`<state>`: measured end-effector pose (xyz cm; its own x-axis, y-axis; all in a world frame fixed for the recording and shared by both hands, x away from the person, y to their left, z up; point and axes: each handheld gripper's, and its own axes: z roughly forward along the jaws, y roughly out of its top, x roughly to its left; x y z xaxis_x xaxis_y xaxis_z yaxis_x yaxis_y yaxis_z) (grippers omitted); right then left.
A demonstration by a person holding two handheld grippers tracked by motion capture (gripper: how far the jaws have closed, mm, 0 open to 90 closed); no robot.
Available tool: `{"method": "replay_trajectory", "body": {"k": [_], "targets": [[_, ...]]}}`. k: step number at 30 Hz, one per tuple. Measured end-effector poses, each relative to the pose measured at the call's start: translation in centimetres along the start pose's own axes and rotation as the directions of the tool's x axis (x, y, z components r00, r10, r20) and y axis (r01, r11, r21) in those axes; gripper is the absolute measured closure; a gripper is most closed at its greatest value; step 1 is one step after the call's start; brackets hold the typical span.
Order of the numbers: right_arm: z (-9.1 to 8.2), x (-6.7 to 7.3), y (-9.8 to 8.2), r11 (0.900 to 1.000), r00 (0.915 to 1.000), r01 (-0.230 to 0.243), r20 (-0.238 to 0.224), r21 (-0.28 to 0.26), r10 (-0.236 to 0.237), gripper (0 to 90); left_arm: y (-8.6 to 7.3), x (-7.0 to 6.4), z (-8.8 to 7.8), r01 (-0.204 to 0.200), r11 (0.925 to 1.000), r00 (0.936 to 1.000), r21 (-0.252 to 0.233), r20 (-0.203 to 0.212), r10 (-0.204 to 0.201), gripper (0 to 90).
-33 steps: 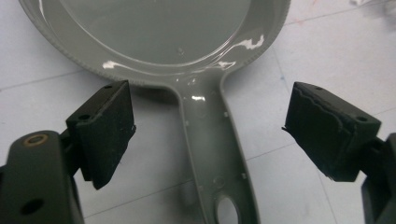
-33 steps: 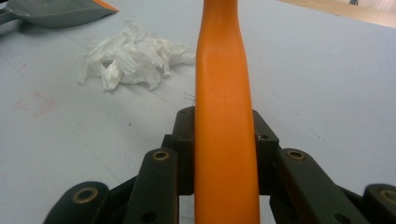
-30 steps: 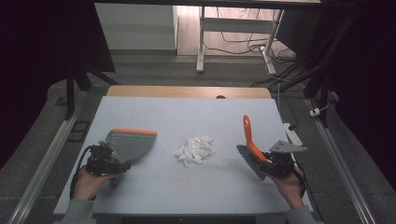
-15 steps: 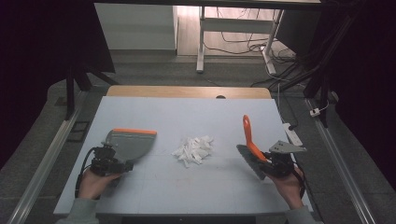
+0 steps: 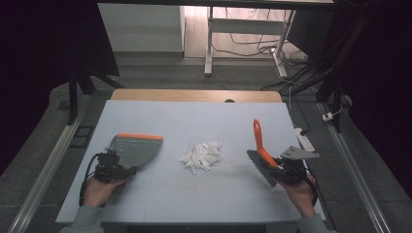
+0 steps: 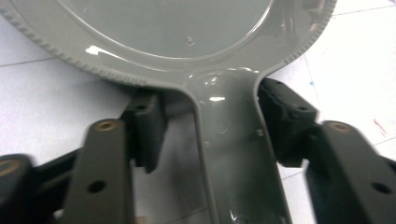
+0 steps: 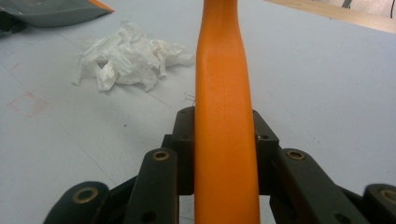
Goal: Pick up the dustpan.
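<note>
Overhead, my left tool [image 5: 112, 170] sits at the handle of the grey dustpan [image 5: 137, 148] lying flat on the bench [image 5: 160, 199], its orange lip turned toward the paper scraps [image 5: 200, 155] heaped midway between my hands, while my right tool [image 5: 284, 170] holds the brush [image 5: 261, 150] with its orange handle pointing away from me. Along the left tool, its jaws have just been closing around the dustpan handle [image 6: 229, 154]: the right pad touches, the left stands slightly off. Along the right tool, the jaws clamp the brush handle [image 7: 224, 135], with the scraps [image 7: 128, 60] ahead and leftward.
</note>
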<state>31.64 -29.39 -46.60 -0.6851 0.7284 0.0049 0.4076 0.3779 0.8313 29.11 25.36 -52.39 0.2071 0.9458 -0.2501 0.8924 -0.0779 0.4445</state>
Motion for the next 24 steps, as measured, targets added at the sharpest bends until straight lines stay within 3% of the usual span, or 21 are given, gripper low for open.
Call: {"method": "replay_trajectory", "body": {"k": [9,24], "targets": [[0.1,-0.01,-0.05,1.0,1.0,0.002,-0.001,0.006,-0.002,70.2,-0.08,0.22,-0.12,0.017,0.9997,0.9998,-0.02,-0.005,-0.017,60.7],[0.01,0.0,-0.03,1.0,1.0,0.005,0.007,-0.003,-0.005,70.2,-0.19,0.39,-0.6,0.018,0.9979,0.9998,-0.062,-0.012,-0.019,61.7]]}}
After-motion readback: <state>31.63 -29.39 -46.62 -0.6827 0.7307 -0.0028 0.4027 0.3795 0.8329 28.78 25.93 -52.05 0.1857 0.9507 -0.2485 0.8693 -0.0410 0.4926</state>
